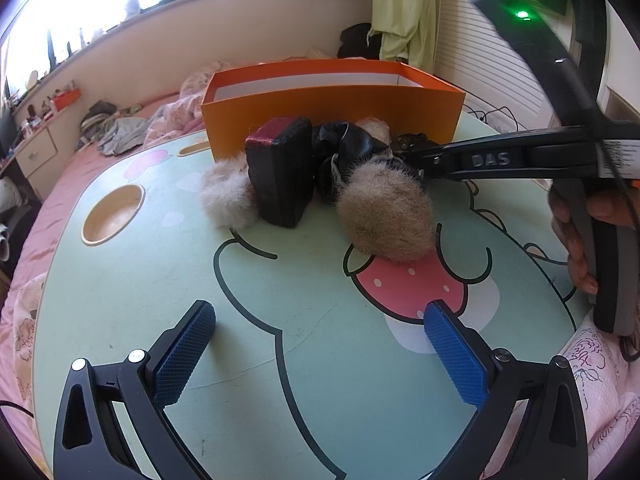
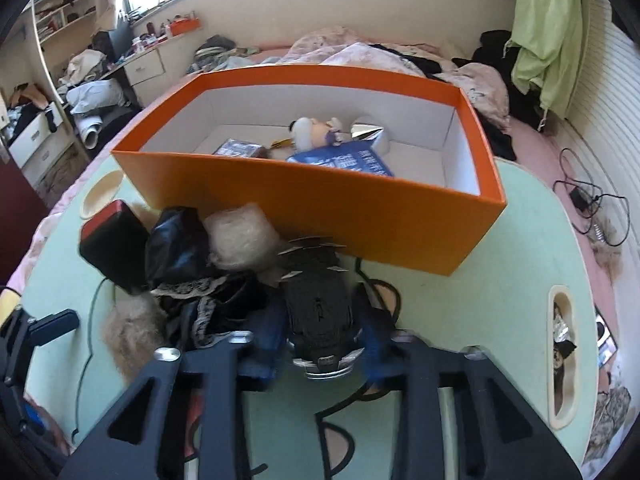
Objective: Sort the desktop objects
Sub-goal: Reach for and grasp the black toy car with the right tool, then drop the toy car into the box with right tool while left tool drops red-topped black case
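You are at the pick-up step of the sort: your right gripper [image 2: 326, 344] has its blue pads pressed on either side of a black hair claw clip [image 2: 318, 300] that lies on the green cartoon table [image 2: 520, 280], just in front of the orange box [image 2: 320, 216]. The clip's long axis runs along your fingers, its toothed end pointing toward the near box wall and its silver-trimmed end toward your wrist. Your left gripper [image 1: 320, 344] hovers low over the table, jaws spread wide with nothing between them. Next you probably need to lift the clip high enough to clear the box wall, carry it forward and release it among the items inside. Beside the clip sit a black leather scrunchie [image 2: 176, 244], fur pom-poms [image 1: 386, 216] and a dark case [image 1: 280, 172], so raise it straight to avoid snagging the lace.
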Demonstrator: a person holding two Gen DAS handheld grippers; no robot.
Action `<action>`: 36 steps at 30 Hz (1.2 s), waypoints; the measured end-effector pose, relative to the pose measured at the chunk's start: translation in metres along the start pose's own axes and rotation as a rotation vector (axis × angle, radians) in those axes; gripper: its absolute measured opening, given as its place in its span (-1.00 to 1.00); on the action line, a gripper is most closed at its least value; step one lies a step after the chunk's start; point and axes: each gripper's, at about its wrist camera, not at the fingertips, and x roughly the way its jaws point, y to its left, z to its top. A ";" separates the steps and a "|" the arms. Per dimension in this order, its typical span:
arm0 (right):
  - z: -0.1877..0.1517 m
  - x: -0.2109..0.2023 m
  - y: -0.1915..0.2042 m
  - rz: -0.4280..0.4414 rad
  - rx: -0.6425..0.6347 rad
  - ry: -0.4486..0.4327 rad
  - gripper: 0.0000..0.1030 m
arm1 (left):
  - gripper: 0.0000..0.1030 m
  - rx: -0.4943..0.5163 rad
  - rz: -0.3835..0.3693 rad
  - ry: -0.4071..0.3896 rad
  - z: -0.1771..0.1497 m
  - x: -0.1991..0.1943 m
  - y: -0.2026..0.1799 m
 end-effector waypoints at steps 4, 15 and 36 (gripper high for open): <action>-0.012 -0.022 -0.006 0.047 0.065 -0.048 -0.42 | 1.00 0.000 0.000 0.000 0.000 0.000 0.000; -0.060 -0.057 0.005 0.084 0.110 -0.082 -0.42 | 0.99 -0.049 -0.063 -0.031 0.010 -0.014 0.016; -0.065 -0.044 0.001 0.082 0.119 -0.049 -0.42 | 0.06 0.048 -0.114 -0.072 0.092 -0.003 0.030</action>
